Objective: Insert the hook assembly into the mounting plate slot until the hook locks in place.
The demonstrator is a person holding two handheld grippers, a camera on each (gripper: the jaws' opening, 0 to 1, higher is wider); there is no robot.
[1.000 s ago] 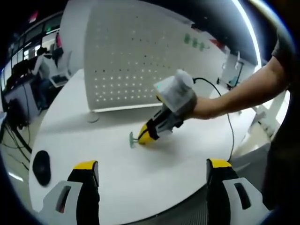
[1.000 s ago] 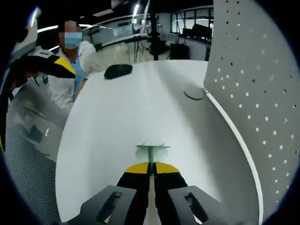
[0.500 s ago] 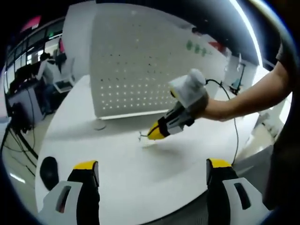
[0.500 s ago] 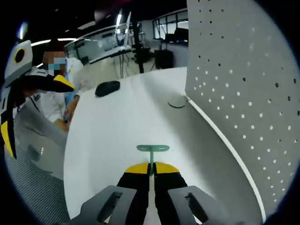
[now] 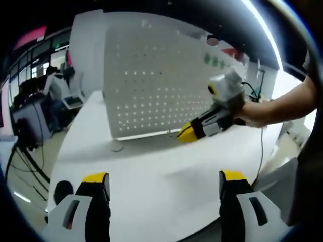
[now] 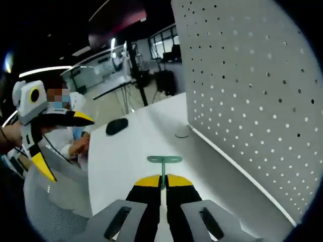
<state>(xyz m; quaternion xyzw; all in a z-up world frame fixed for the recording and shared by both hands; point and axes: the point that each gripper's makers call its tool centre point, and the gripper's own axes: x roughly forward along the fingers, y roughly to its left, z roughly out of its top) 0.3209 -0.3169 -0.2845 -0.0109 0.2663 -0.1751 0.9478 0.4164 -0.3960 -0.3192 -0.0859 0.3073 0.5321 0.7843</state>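
Observation:
The green hook [image 6: 163, 161], a thin stem with a flat crossbar, sticks out from my right gripper [image 6: 162, 180], whose yellow-tipped jaws are shut on it. In the left gripper view that right gripper [image 5: 184, 133] hovers above the table, close to the lower edge of the white perforated mounting plate [image 5: 161, 85]; the hook itself is too small to make out there. The same plate [image 6: 252, 91] stands upright along the right of the right gripper view. My left gripper [image 5: 159, 184] stands open over the near table edge with nothing between its jaws, and it appears again as the left gripper [image 6: 55, 136].
The white round table [image 5: 151, 171] carries a black mouse [image 6: 117, 126] and a round flat disc [image 6: 182, 134] near the plate's corner. A person [image 6: 70, 136] sits at the table's far side in the right gripper view. A cable [image 5: 260, 146] trails from my right gripper.
My right gripper lifted the green hook off the table and carried it toward the perforated plate's lower edge. My left gripper stayed open.

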